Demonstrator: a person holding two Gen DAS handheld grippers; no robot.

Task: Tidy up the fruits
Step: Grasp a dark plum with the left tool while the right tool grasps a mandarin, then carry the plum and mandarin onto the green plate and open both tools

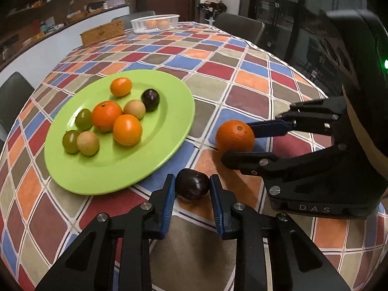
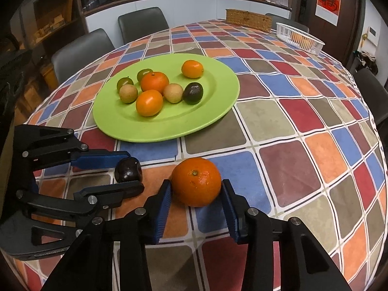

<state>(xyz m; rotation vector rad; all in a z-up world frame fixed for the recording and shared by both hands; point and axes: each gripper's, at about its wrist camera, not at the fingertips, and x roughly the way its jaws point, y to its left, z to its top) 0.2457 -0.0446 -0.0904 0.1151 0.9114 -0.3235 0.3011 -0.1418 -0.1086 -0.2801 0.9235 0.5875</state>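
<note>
two fruits remain off the green plate (image 1: 116,172): a dark plum (image 1: 192,186) at lower centre of the left wrist view, gripped between the left gripper (image 1: 192,189) pads, and an orange (image 2: 196,181) clamped in the right gripper (image 2: 197,195) at lower centre of the right wrist view, both low over the checked tablecloth (image 2: 291,126). eight fruits already sit on the plate, suggesting the job is nearly done. chairs, a wicker box (image 2: 248,20) and a white basket (image 2: 299,37) line the far side.
</note>
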